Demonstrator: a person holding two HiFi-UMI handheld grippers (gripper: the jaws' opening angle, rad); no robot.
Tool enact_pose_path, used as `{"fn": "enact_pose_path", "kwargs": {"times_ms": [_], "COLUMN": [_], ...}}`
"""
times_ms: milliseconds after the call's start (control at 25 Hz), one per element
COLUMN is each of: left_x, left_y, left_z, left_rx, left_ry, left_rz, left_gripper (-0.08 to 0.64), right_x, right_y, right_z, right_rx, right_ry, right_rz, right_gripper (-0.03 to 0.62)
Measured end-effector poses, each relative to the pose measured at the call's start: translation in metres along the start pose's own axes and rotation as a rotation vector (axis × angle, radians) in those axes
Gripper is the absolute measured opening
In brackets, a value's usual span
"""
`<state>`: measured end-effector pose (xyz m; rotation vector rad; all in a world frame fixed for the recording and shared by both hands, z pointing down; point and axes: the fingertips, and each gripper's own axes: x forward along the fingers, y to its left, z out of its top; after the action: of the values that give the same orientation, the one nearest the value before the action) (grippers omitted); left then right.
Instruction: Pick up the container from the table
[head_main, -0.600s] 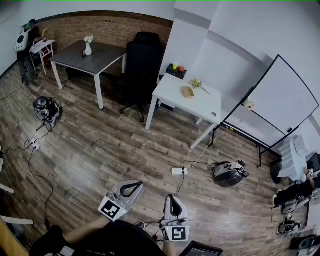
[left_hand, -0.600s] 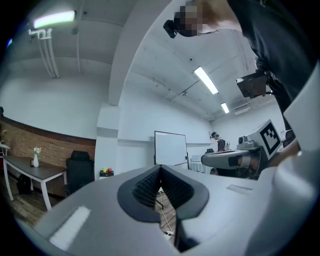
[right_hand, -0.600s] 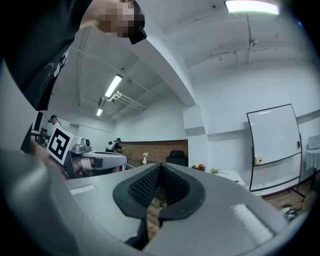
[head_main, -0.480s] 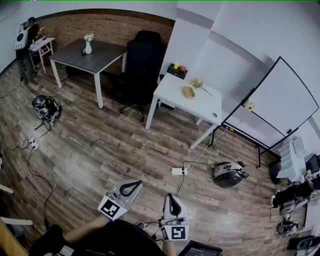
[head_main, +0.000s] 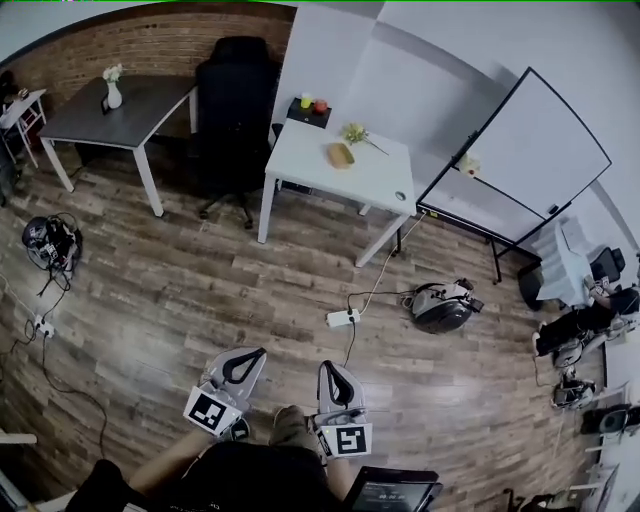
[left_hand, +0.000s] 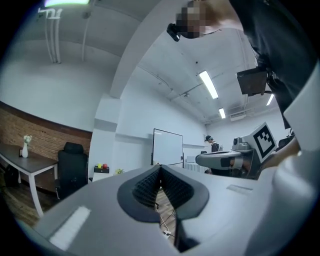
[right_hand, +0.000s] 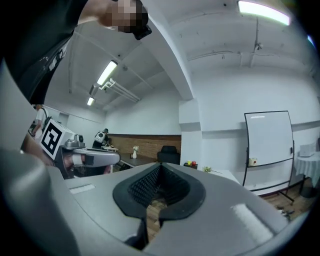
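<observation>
Head view, steeply down onto a wood-plank floor (head_main: 180, 290): two handheld grippers low in frame, side by side, left gripper (head_main: 257, 354) and right gripper (head_main: 331, 365), both aimed level across the room, each claw pressed together on nothing. Well apart from both, one white table (head_main: 380, 185) with one small tan container (head_main: 341, 155) lying on its top near a green sprig (head_main: 355, 133). Likely the thing to collect, so claws probably closed and level just for the walk over, with opening needed only near the table. Also counted: one grey table (head_main: 135, 110) bearing one white vase (head_main: 113, 95), one black office chair (head_main: 232, 90) between the two tables, one whiteboard (head_main: 530, 140) on a stand, one power strip (head_main: 341, 318) on the floor. Left gripper view: ridged black pads (left_hand: 145, 186) meeting at the tip, no object between. Beyond them the whiteboard, the chair and, to the right, the other gripper with its marker cube (left_hand: 264, 141); container too small to pick out. Right gripper view: same closed, empty claw, with the whiteboard at right, a brick wall (right_hand: 150, 142) far off and the left gripper alongside at left; container again not discernible.
</observation>
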<state>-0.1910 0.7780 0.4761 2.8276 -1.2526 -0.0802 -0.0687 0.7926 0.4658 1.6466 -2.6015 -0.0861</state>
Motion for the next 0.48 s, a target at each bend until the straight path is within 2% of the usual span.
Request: {"fn": "enact_pose_path", "kwargs": {"times_ms": [240,480], "left_x": [0.098,0.232], "left_y": [0.036,0.085], "left_z": [-0.014,-0.011], "left_rx": [0.023,0.055], "left_ry": [0.021,0.058], "left_rz": [-0.054,-0.060], "left_gripper": [0.002,0.002], "right_x": [0.066,0.173], "right_y": [-0.071,-0.169], "right_z": [-0.028,-0.040], "right_rx": [0.040,0.081], "right_ry": [0.006,-0.002], "right_rz": [-0.052,-0.014], "right_gripper": [0.014,0.014]}}
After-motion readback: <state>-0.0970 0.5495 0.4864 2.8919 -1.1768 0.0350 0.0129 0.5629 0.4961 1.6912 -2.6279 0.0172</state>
